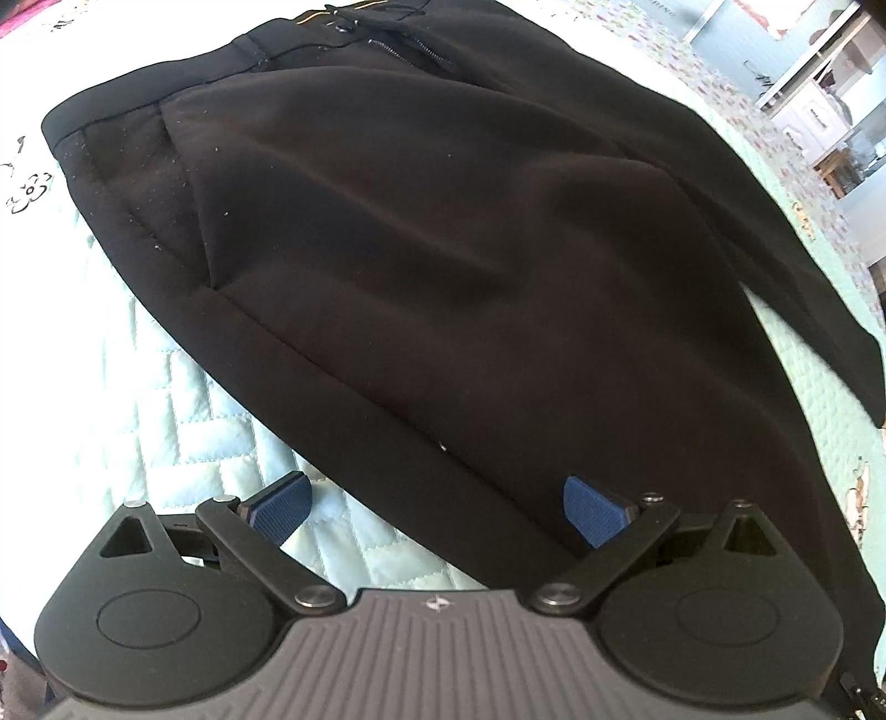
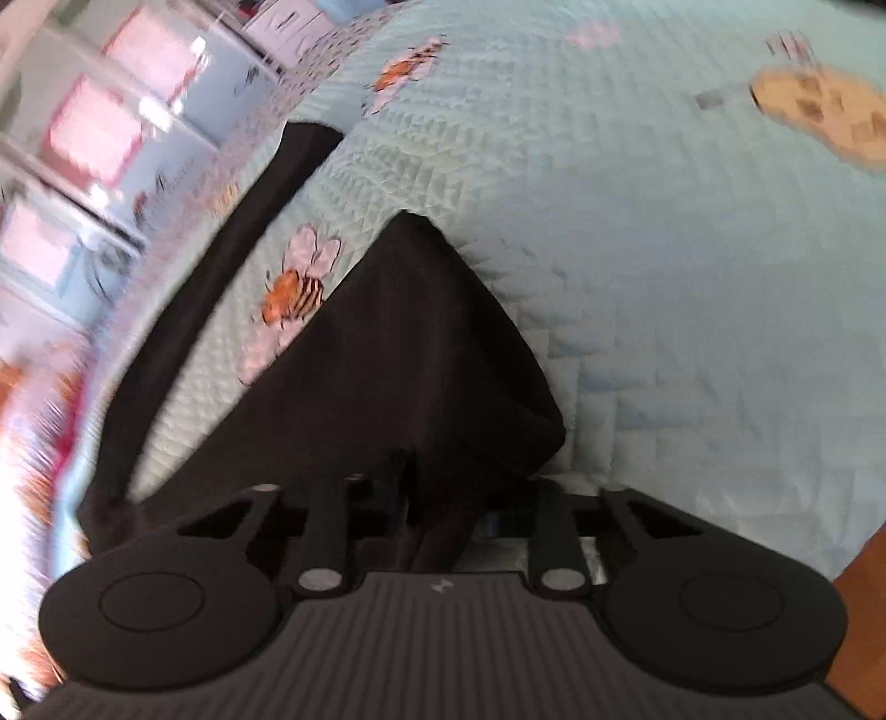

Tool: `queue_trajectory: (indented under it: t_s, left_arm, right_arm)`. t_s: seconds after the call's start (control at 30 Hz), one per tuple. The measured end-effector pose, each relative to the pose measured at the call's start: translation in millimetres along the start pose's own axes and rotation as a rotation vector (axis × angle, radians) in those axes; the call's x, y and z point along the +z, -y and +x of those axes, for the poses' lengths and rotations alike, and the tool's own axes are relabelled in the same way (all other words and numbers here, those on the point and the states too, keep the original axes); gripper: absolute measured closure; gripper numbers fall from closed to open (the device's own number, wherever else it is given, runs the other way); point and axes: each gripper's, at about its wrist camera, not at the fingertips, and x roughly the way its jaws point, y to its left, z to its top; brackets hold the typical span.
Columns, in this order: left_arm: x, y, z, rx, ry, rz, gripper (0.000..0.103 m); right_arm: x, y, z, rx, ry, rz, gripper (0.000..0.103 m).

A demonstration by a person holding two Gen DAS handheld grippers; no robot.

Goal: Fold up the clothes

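On the pale blue quilted bedspread lie the black trousers, spread flat, with the waistband and the zipper at the far side in the left wrist view. A side pocket seam runs along their left part, and small light specks of lint sit on the cloth. One trouser leg reaches toward the near right, under my left tool.

My left tool stands released: its two blue pads are wide apart and no cloth is pressed between them. The left pad hangs over the bedspread and the right pad over the black cloth.

My right tool is narrowly closed and grasps a fold of the same trousers; the cloth goes into the gap between the jaws and rises from there as a dark pointed shape on the bedspread. This view is blurred, so I cannot see the pads themselves. A narrow black strip of the cloth runs away to the far left. Beside it the bedspread shows a printed bee on a flower.
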Motion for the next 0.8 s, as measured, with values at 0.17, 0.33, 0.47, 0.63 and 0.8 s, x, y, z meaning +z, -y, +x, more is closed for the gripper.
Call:
queue_trajectory:
  t_s: [0.17,0.33,0.47,0.63,0.8]
  left_arm:
    - [-3,11,2,0.049,0.016,0.028,0.004]
    - [-4,17,3,0.079,0.021,0.048,0.006]
    - [-4,23,2,0.100,0.011,0.060,0.007]
    - [-8,26,-3,0.109,-0.003,0.078,0.008]
    - [-9,24,-2,0.083,-0.003,0.072,0.007]
  right_arm:
    - [-8,-29,5,-0.117,0.028,-0.152,0.093]
    - [-6,-37,2,-0.152,0.036,-0.206,0.095]
    - [1,-49,-14,-0.149,0.080,-0.268,0.096]
    - [11,-78,-65,-0.114,0.208,-0.377,0.096]
    - [6,-53,-57,-0.143,0.160,-0.301,0.096]
